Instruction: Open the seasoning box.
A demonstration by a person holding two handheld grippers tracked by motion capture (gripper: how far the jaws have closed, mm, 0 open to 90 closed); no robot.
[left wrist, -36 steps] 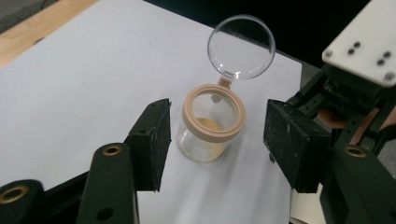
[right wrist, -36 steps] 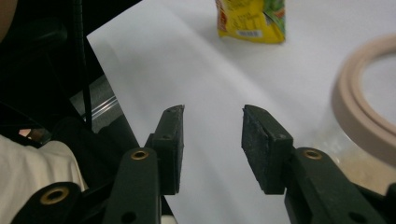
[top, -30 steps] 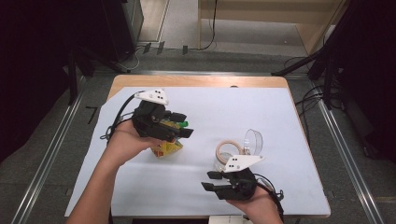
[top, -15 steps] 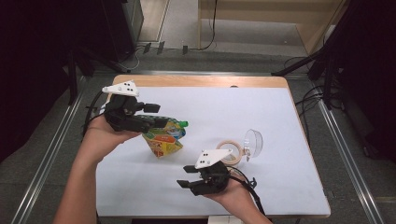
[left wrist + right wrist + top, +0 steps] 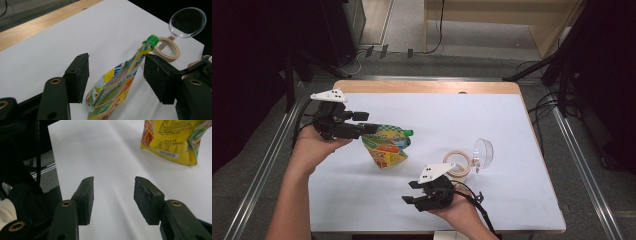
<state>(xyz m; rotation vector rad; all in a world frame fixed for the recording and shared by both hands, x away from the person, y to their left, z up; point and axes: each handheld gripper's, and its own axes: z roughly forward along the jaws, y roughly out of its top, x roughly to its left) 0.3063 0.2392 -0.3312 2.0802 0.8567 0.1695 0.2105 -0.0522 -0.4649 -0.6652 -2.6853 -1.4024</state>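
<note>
Where the pouch (image 5: 117, 85) stands, left claw (image 5: 116, 77) agape.

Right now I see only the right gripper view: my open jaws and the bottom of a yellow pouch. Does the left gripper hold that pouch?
Observer: No. The left gripper has its jaws open on both sides of the pouch, not touching it.
Operator: Which end is up?
Observer: The green cap; the pouch stands tilted on the table.
Operator: Is anything near my gripper?
Observer: A beige ring lies close to the right gripper, a clear round lid beside it.
</note>
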